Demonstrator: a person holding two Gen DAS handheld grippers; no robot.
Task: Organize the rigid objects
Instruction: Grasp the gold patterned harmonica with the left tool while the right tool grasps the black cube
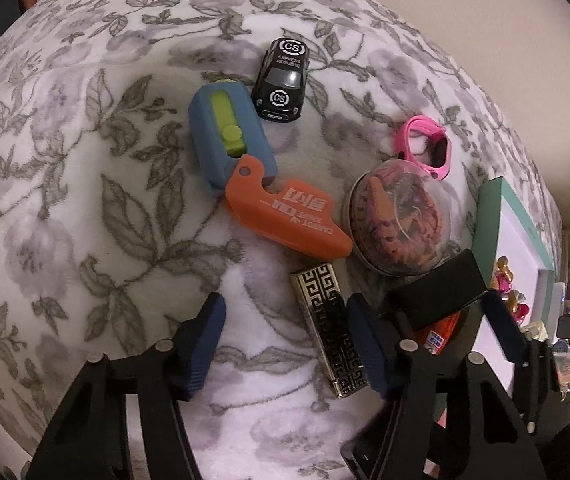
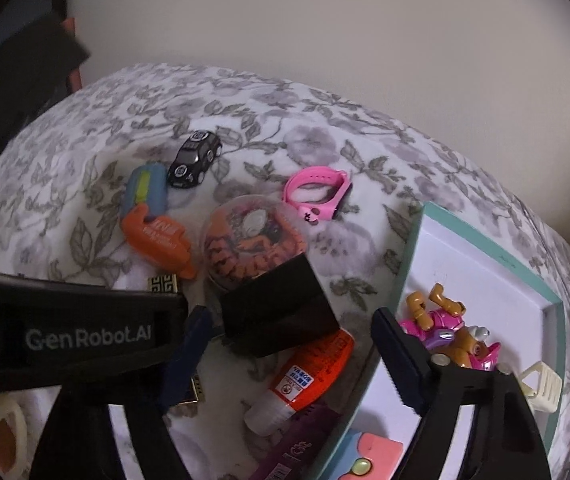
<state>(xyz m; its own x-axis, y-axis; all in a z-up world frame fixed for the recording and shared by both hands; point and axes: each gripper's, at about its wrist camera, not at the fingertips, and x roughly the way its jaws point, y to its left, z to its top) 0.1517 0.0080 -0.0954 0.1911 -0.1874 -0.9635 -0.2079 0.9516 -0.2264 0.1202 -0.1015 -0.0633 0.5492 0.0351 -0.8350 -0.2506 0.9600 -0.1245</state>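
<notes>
Small objects lie on a floral blanket (image 1: 65, 160). My left gripper (image 1: 285, 340) is open, low over the blanket, its right finger (image 1: 365, 344) beside a black-and-gold patterned bar (image 1: 329, 328). Beyond it lie an orange carrot knife (image 1: 285, 216), a blue-green case (image 1: 225, 132), a black toy car (image 1: 283, 80), a clear ball with an orange toy (image 1: 401, 220) and a pink band (image 1: 425, 146). My right gripper (image 2: 289, 356) is open around a black box (image 2: 281, 308) and over an orange tube (image 2: 309, 372), touching neither.
A teal-rimmed white tray (image 2: 481, 264) at the right holds a pink-and-brown toy figure (image 2: 453, 332). A pink card (image 2: 369, 456) and a purple strip (image 2: 297, 444) lie at the front. The left gripper's body (image 2: 65, 332) crosses the right wrist view.
</notes>
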